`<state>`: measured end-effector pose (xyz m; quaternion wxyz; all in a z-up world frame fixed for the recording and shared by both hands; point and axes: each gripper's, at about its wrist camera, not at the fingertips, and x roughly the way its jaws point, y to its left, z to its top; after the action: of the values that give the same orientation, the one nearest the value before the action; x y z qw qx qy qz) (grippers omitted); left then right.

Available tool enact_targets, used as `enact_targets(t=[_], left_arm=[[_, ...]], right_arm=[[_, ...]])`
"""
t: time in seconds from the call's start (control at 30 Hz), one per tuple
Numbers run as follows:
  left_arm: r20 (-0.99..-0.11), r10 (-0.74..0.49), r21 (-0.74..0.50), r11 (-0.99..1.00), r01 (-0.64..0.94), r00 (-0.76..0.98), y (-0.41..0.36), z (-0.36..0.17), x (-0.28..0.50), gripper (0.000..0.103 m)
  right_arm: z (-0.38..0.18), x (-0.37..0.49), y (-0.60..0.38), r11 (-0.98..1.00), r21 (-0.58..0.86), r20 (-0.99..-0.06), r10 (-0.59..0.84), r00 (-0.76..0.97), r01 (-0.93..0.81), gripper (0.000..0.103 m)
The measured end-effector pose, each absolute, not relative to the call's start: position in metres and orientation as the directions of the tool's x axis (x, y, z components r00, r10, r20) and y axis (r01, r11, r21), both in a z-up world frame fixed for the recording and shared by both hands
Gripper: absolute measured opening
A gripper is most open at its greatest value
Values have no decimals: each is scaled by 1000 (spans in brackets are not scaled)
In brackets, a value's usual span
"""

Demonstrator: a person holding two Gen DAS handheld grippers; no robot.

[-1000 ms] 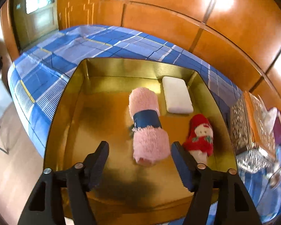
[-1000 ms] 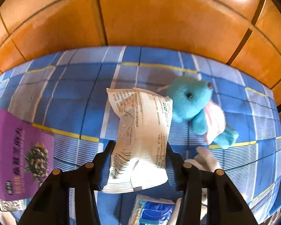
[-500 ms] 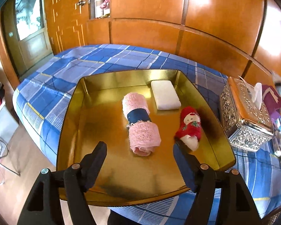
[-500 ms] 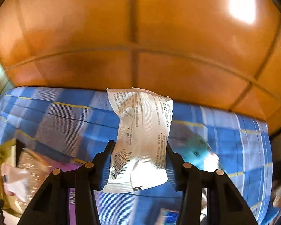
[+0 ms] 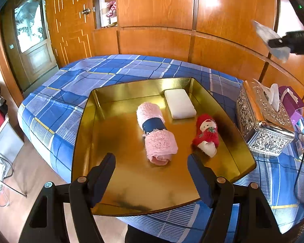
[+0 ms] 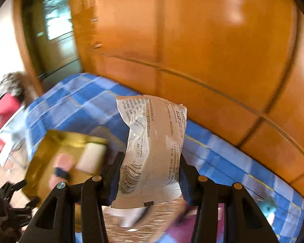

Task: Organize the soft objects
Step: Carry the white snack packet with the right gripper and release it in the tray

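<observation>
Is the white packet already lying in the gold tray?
No, the white packet is clamped between the right gripper's fingers, above the bed.

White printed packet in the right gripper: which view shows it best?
The right wrist view: the white printed packet fills the centre, sharp, with text and barcode readable, clamped between the right gripper pads. The left wrist view shows the packet only as a small blurred sliver at the upper right edge, held above the bed.
</observation>
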<state>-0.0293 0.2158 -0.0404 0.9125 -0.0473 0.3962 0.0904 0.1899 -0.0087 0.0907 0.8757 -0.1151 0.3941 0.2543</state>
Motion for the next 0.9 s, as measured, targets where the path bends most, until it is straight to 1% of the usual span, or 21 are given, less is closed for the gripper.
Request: enact_targets(t=[0.13, 0.33, 0.47, 0.53, 0.63, 0.77, 0.9], left_arm=[[-716, 135, -8, 980, -201, 685, 216, -37, -33, 75], [-699, 142, -4, 979, -203, 701, 218, -32, -39, 75], [-695, 144, -24, 974, -223, 705, 226, -35, -43, 80], [-694, 143, -43, 970, -240, 705, 232, -37, -44, 81], [-692, 156, -60, 961, -271, 705, 241, -38, -45, 81], [-699, 171, -73, 948, -308, 694, 252, -43, -44, 81], [-703, 175, -78, 944, -319, 689, 256, -46, -44, 81]], right_arm=[[73, 161, 38, 768, 60, -764, 447, 466, -638, 49], [34, 129, 90, 684, 155, -799, 511, 317, -712, 49], [-1, 124, 114, 697, 215, -828, 501, 251, -684, 49], [-17, 125, 125, 708, 242, -841, 494, 220, -663, 49], [-38, 127, 141, 739, 240, -859, 463, 216, -630, 50], [-55, 132, 157, 773, 227, -869, 435, 236, -592, 54], [-69, 133, 159, 789, 231, -877, 422, 229, -569, 54]])
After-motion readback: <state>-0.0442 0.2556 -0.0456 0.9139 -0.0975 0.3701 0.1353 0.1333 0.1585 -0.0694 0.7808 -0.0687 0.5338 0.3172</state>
